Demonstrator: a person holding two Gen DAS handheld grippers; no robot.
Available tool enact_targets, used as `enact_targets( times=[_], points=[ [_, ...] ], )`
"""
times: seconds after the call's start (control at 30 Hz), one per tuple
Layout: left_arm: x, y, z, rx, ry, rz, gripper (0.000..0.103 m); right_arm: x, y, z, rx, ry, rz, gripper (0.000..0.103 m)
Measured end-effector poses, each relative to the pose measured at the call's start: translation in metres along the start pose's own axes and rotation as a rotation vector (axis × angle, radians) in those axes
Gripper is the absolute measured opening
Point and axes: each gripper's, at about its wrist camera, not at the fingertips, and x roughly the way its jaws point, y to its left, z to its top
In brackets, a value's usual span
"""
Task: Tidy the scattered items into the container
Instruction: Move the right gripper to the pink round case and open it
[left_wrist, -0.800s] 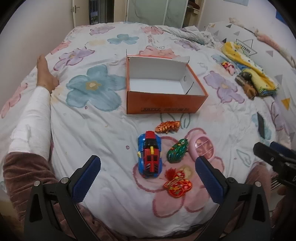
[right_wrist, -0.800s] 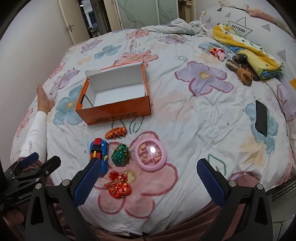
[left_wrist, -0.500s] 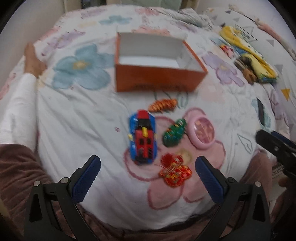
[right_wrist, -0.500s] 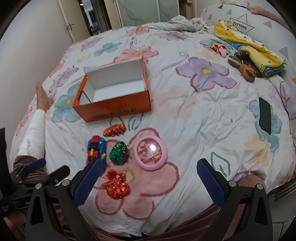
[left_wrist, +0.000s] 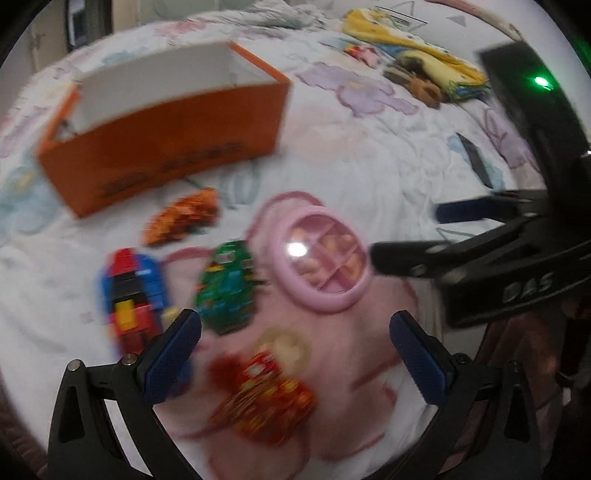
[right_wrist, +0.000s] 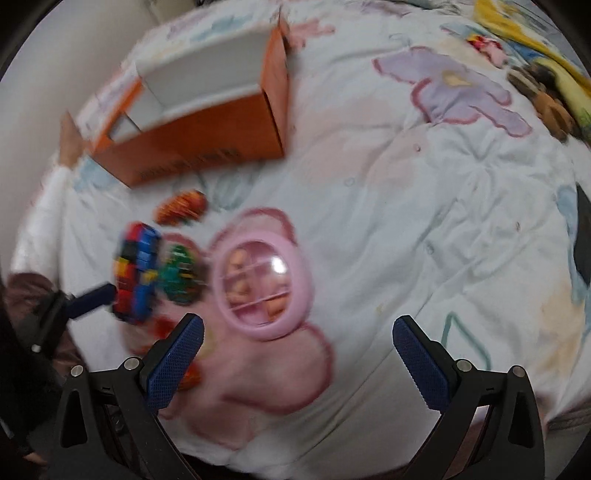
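- Our left gripper (left_wrist: 295, 345) is spread wide, holding nothing; the red ornament (left_wrist: 267, 395) lies just ahead between its fingers.
- Our right gripper (right_wrist: 298, 345), equally agape and empty, has the pink case (right_wrist: 260, 286) just ahead-left.
- The orange box (left_wrist: 166, 147) sits well beyond.

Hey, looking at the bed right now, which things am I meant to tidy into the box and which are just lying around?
For the job:
orange box
toy car
green frog
pink round case
orange bug toy
red ornament

Just lying about:
yellow blanket
brown plush
black phone
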Motion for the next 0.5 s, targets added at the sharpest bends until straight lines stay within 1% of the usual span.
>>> enact_targets(
  times=[0.07,0.1,0.13,0.23,0.33,0.4,0.5],
  points=[
    [0.011,-0.003,0.002,-0.012,-0.001,-0.036,0.103,0.016,-0.005,0.005,-0.009,0.05,0.047,0.103],
    [0.014,-0.006,0.002,-0.003,-0.011,-0.048,0.103,0.022,-0.008,0.007,-0.001,0.061,0.089,0.103],
    [0.016,-0.008,0.002,0.008,-0.022,-0.049,0.103,0.026,-0.01,0.008,0.004,0.071,0.116,0.103],
    [0.019,-0.016,0.004,0.066,-0.058,-0.013,0.103,0.037,-0.01,0.01,-0.017,0.099,0.152,0.103],
    [0.024,-0.016,0.008,0.083,-0.08,-0.013,0.103,0.044,-0.004,0.012,-0.069,0.103,0.145,0.103],
    [0.029,-0.013,0.01,0.085,-0.08,-0.011,0.103,0.049,-0.001,0.015,-0.094,0.098,0.134,0.103],
    [0.036,-0.014,0.012,0.097,-0.073,-0.041,0.103,0.055,0.003,0.021,-0.111,0.106,0.135,0.103]
  ],
)
